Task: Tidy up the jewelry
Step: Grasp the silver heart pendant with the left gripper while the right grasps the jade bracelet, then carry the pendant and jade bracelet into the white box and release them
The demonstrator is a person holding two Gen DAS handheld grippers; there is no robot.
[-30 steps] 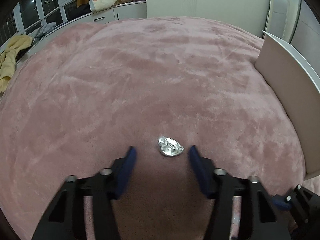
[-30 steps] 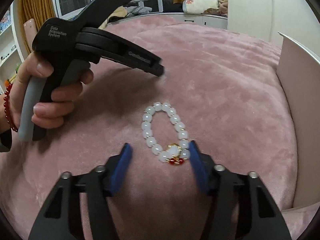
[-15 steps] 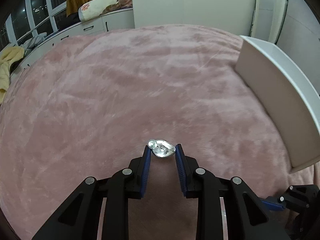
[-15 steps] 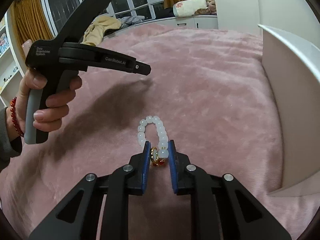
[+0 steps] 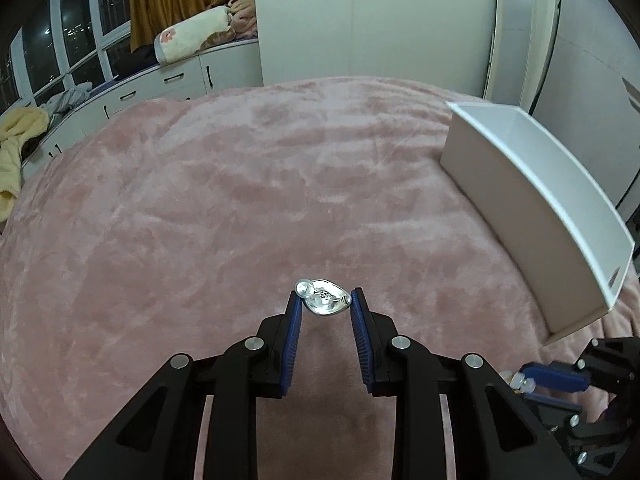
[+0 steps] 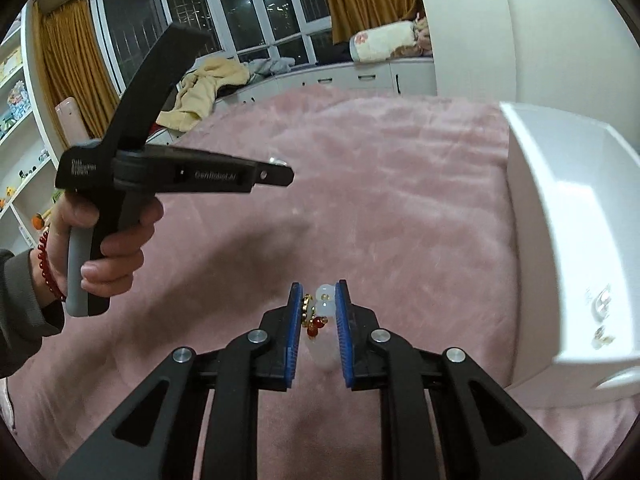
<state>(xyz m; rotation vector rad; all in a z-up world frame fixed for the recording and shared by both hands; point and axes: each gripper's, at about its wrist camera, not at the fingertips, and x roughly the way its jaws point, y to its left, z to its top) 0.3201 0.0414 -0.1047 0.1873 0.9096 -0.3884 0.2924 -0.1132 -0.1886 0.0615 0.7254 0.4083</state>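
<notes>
My left gripper (image 5: pixel 325 300) is shut on a small silver ring piece (image 5: pixel 323 301) and holds it above the pink blanket (image 5: pixel 240 200). It also shows from the side in the right wrist view (image 6: pixel 276 172). My right gripper (image 6: pixel 319 300) is shut on a white bead bracelet (image 6: pixel 322 312) with gold and red charms; the bracelet hangs down between the blue pads, lifted off the blanket. A white open box (image 5: pixel 532 200) stands at the right; in the right wrist view (image 6: pixel 560 240) small jewelry pieces lie inside it.
The pink blanket covers a bed. White cabinets (image 5: pixel 160 80) with pillows and clothes line the window side at the back. A white wardrobe (image 5: pixel 380 20) stands behind the bed. Shelves (image 6: pixel 16 120) are at the far left.
Both grippers closed on their pieces and lifted them off the blanket. Both views now sit higher and the white box has come further into view at the right.
</notes>
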